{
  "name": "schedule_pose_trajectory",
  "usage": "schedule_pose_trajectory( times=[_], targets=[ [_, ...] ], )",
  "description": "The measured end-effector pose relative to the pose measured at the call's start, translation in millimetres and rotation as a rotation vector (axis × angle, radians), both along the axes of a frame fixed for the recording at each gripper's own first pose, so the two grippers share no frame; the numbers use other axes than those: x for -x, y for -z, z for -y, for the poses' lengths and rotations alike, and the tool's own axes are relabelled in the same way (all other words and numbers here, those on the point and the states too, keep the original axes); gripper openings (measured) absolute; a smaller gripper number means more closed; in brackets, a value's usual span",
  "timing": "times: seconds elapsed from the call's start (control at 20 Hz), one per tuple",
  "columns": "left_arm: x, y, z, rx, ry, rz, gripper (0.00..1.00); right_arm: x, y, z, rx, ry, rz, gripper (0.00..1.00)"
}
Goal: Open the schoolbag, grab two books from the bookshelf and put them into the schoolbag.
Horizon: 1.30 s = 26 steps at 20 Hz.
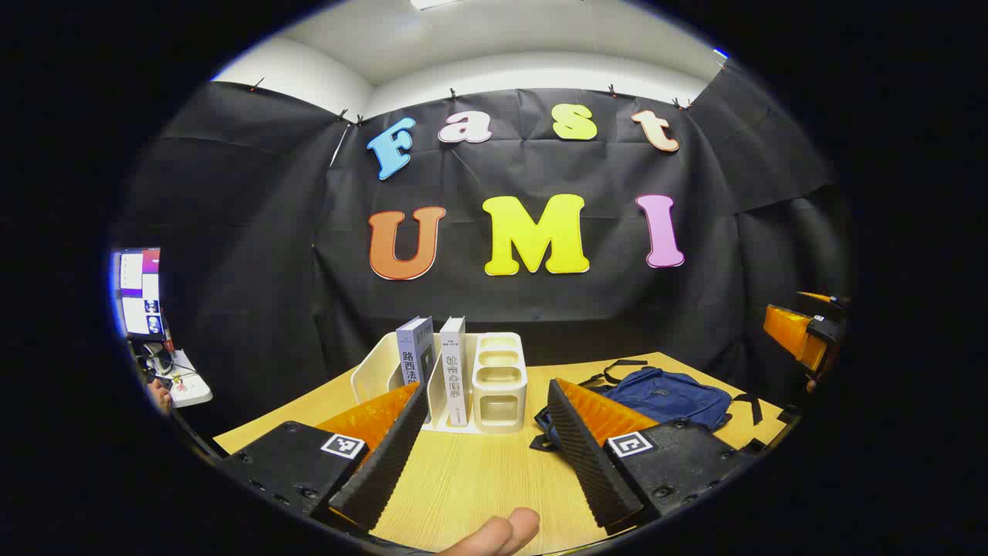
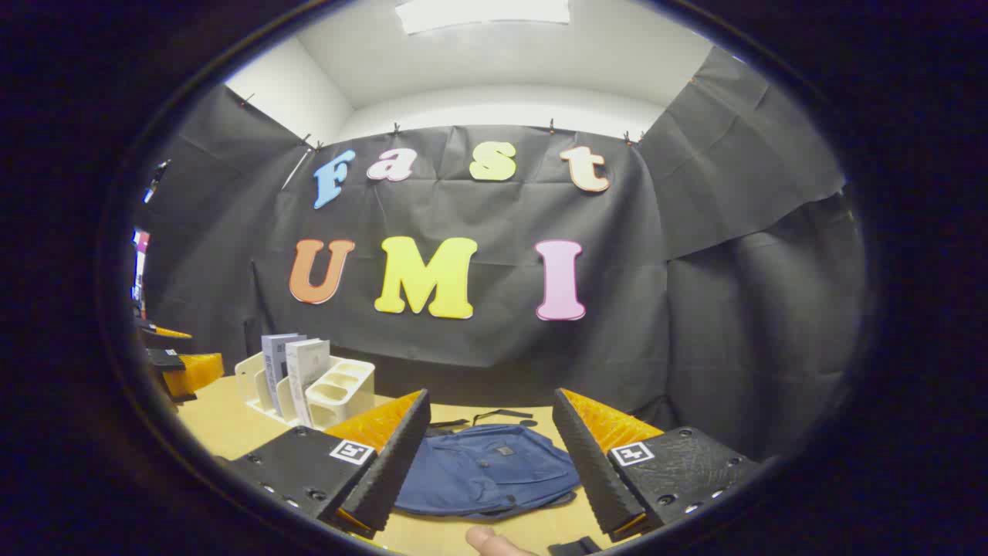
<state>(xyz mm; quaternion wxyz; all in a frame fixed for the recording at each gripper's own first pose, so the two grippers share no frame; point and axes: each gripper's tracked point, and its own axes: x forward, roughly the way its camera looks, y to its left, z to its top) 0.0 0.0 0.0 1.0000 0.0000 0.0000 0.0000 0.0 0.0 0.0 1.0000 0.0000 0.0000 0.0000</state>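
1. Our left gripper [image 1: 482, 455] has its fingers spread wide with nothing between them, hovering above the wooden table [image 1: 478, 479]; a fingertip [image 1: 502, 533] of the holding hand peeks in at the bottom edge.
2. Our right gripper [image 2: 490, 455] is likewise released and empty, its fingers framing the blue schoolbag [image 2: 486, 471] that lies flat on the table just ahead.
3. In the left gripper view, the bookshelf [image 1: 498, 378], a white desktop organiser, stands straight ahead, with the schoolbag [image 1: 668, 394] off to its right near the table's edge.
4. We count two books standing upright in the rack, a bluish one [image 1: 415, 355] and a white one [image 1: 454, 367], side by side; one schoolbag; two grippers.
5. We judge the task to be at its first step: the bag looks zipped and undisturbed, and both books sit in the rack.
6. The next move calls for bringing the right gripper down to the bag's zipper pull, which we cannot make out clearly, probably with the left steadying the fabric.
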Motion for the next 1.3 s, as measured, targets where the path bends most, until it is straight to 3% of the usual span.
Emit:
schedule_pose_trajectory(
  times=[0.05, 0.25, 0.5, 0.8, 1.3],
  targets=[
    [3, 0, -2, 0.004, 0.019, -0.003, 0.98, 4, 1, -6, -0.01, -0.001, -0.01, 0.93],
    [9, -5, -21, -0.006, 0.032, 0.015, 0.98, 15, 6, -19, -0.03, 0.004, -0.054, 0.95],
    [8, -7, -45, -0.039, -0.017, 0.025, 0.98, 17, 6, -19, -0.01, 0.026, -0.058, 0.95],
    [1, 1, -63, -0.01, -0.053, -0.002, 0.98, 14, 19, -19, 0.002, 0.022, -0.104, 0.97],
    [2, -2, -54, -0.028, -0.012, 0.013, 0.98, 2, 53, -33, 0.043, 0.008, -0.177, 0.96]
  ],
)
